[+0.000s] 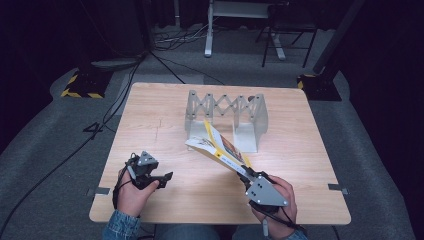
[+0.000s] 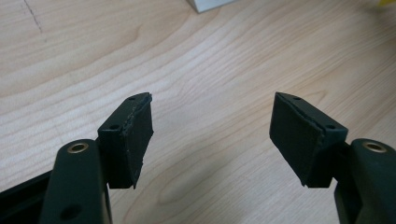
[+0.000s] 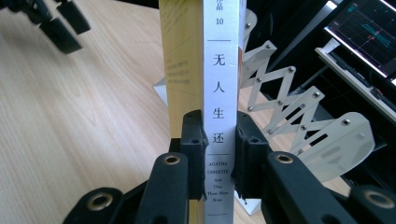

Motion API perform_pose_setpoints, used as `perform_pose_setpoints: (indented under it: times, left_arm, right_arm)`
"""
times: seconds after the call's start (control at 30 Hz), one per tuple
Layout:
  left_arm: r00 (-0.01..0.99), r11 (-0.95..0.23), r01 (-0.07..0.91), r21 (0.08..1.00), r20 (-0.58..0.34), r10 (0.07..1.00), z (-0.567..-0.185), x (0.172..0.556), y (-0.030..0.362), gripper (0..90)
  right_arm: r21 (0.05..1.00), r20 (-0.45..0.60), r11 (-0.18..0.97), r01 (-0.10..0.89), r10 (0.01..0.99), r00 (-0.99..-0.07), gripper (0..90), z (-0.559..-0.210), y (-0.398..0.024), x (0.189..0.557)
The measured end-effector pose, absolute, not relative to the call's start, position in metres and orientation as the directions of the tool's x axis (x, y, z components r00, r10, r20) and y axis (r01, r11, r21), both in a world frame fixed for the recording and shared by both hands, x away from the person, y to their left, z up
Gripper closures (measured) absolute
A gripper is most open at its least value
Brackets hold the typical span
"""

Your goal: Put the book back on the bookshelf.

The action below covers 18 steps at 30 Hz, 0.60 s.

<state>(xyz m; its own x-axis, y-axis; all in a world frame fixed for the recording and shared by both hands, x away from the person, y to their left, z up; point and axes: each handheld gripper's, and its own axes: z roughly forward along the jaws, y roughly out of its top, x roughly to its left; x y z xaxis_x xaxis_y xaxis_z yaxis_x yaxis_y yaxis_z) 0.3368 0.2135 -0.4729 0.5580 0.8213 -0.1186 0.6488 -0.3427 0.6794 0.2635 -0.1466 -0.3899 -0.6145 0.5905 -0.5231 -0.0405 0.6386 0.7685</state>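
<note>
The right tongs (image 1: 248, 176), at lower centre-right of the high view, pinch a book (image 1: 218, 146) by its lower end; its long axis slants up-left toward the folding rack (image 1: 226, 116). The right gripper view shows the white spine (image 3: 219, 93) clamped between the jaws. The left tongs (image 1: 162, 178) gape empty over bare table (image 1: 150, 125) at lower left.

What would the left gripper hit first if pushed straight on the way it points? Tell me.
Probably the bare table. The left gripper has its jaws open with nothing between them and tilts down at the wood. A pale corner of the rack lies farther along, near the view's top edge, but depth is unclear.
</note>
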Motion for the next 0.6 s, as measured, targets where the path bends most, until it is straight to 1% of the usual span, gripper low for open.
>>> perform_pose_setpoints:
  times: [0.3, 0.6]
  left_arm:
    - [0.533, -0.358, 0.679, 0.642, -0.095, 0.841, -0.489, 0.331, 0.224, 30.6]
    - [0.531, -0.36, 0.669, 0.65, -0.079, 0.843, -0.496, 0.327, 0.235, 28.1]
  right_arm:
    - [0.82, -0.479, 0.571, -0.032, 0.656, -0.583, 76.5, -0.376, -0.16, 0.271]
    - [0.857, -0.435, 0.515, -0.023, 0.7, -0.566, 76.5, -0.366, -0.168, 0.285]
